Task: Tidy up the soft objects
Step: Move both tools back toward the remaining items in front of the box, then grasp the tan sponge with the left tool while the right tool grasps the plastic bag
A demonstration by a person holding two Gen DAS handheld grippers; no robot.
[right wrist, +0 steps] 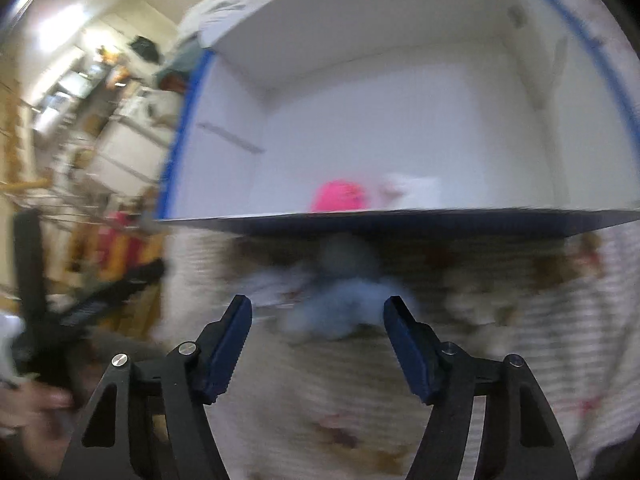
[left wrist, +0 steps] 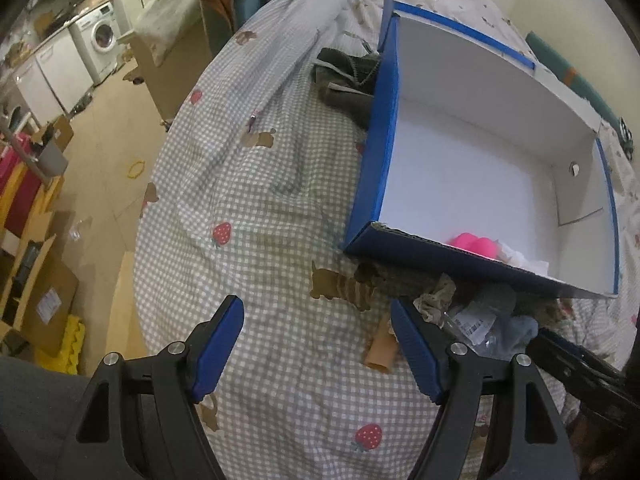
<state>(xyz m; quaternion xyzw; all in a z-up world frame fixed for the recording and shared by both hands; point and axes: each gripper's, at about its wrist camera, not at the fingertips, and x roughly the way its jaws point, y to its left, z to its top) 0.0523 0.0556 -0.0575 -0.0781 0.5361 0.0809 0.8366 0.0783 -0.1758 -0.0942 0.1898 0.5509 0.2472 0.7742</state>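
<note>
left gripper [left wrist: 318, 346] wide open over checked bedsheet [left wrist: 260, 208], right gripper [right wrist: 318, 338] wide open facing blue cloth [right wrist: 340, 304], pink toy [left wrist: 474, 243] in box [left wrist: 376, 152]

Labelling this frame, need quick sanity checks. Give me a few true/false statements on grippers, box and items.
1. Both grippers are open. True: left gripper and right gripper hold nothing.
2. The box is red. False: blue outside, white inside.
3. A pink item lies inside the box. True.
4. The blue cloth is in the box. False: it lies on the bedsheet outside the box's near wall.
5. The dark garment lies beside the box. True.
</note>
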